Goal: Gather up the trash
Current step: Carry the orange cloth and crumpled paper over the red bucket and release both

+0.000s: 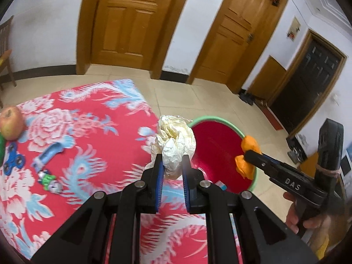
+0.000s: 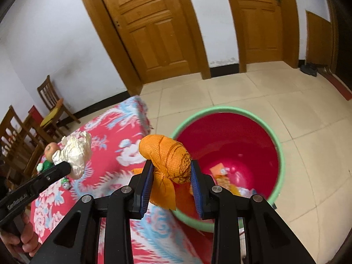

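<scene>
My left gripper (image 1: 172, 164) is shut on a crumpled ball of cream paper (image 1: 176, 142), held above the right edge of the red floral table (image 1: 88, 132). The paper ball (image 2: 76, 151) and the left gripper's tip also show at the left of the right wrist view. My right gripper (image 2: 170, 171) is shut on a knotted orange cloth wad (image 2: 169, 154), hanging over the near rim of the red bucket (image 2: 228, 136). In the left wrist view the orange wad (image 1: 248, 151) sits over the bucket's green rim (image 1: 211, 117). Several scraps lie at the bucket's bottom.
On the table lie an apple (image 1: 11, 122), a blue fidget spinner (image 1: 13, 159), a blue tube (image 1: 47, 155) and a small green toy (image 1: 48, 180). Wooden chairs (image 2: 52, 105) stand by the wall. Two wooden doors (image 1: 129, 19) are behind. Tiled floor surrounds the bucket.
</scene>
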`<state>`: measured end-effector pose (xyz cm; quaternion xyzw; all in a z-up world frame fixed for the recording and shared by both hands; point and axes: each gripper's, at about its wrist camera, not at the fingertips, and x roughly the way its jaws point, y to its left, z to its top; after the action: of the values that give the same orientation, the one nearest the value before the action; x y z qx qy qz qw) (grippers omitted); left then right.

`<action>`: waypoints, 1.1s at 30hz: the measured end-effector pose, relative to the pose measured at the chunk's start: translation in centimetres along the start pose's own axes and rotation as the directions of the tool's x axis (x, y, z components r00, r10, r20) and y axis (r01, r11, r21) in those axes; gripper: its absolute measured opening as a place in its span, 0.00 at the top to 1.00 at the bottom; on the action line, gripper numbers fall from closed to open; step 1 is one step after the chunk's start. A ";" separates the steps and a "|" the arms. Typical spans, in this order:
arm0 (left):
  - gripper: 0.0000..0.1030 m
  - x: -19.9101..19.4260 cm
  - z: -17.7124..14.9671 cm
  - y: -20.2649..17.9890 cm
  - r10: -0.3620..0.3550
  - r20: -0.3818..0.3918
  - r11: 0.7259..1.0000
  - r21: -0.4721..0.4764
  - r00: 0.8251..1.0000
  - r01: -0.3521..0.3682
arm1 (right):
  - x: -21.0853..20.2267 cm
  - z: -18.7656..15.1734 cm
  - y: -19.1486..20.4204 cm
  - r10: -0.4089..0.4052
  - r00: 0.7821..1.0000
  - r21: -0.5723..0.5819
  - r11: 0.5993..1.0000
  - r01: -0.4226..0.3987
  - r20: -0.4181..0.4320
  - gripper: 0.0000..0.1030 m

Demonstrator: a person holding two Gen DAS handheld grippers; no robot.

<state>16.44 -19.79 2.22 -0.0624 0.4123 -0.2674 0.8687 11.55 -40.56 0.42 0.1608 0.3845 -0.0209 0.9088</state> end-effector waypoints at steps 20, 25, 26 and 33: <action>0.86 6.8 -1.6 -6.4 -0.058 -0.143 0.994 0.084 0.988 0.070 | 0.5 -0.8 -7.1 -0.061 0.998 0.107 0.992 0.064 -0.029 0.64; 0.78 7.2 -1.4 -6.7 -0.052 -0.148 0.994 0.086 0.988 0.065 | 0.5 -0.7 -7.8 -0.067 0.997 0.121 0.990 0.070 -0.027 0.62; 0.77 7.2 -1.4 -6.7 -0.051 -0.147 0.994 0.086 0.988 0.064 | 0.4 -0.7 -7.9 -0.066 0.997 0.122 0.990 0.069 -0.027 0.62; 0.66 6.8 -1.1 -7.0 -0.026 -0.129 0.995 0.096 0.991 0.039 | 0.6 -0.5 -7.6 -0.059 0.998 0.126 0.990 0.061 -0.017 0.57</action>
<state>16.23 -29.07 -0.87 -0.0093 0.4522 -0.3048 0.8382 10.36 -47.52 -2.43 0.2067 0.3928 -0.0714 0.8932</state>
